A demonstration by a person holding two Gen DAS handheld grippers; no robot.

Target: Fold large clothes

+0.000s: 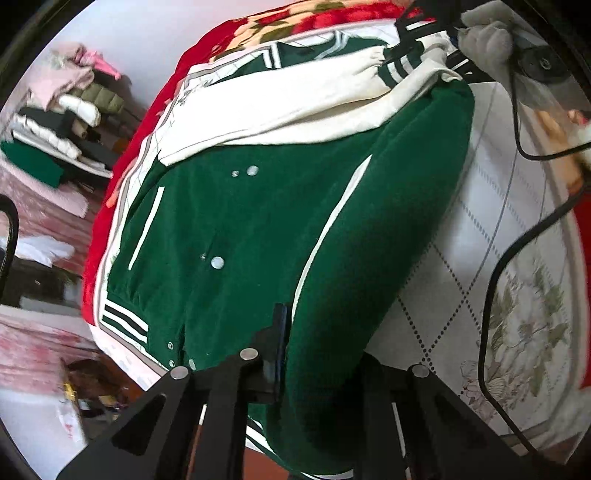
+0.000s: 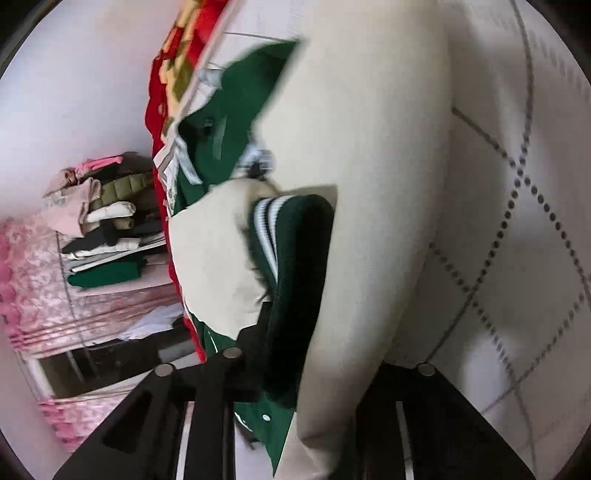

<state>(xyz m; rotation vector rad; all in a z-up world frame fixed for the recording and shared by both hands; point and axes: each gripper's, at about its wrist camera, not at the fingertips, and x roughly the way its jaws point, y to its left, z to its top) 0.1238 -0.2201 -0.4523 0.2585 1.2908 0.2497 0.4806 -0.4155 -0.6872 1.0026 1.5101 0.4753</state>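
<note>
Soft even daylight; heavy fisheye bending, dark corners; right wrist view motion-blurred.

A: The jacket [image 1: 258, 229] is dark green with cream sleeves [image 1: 295, 99], white pocket stripes and silver snaps?
B: Yes, and its cuff [image 2: 280, 236] is green with white bands.
A: And under it?
B: A white sheet [image 1: 461, 295] with dotted grey diamonds and pale flowers; far left, a red blanket [image 1: 295, 18] with floral print.
A: The tools?
B: Black.

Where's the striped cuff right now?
In the right wrist view, the striped cuff sits centre frame against the cream sleeve, pinched in the right gripper.
</note>
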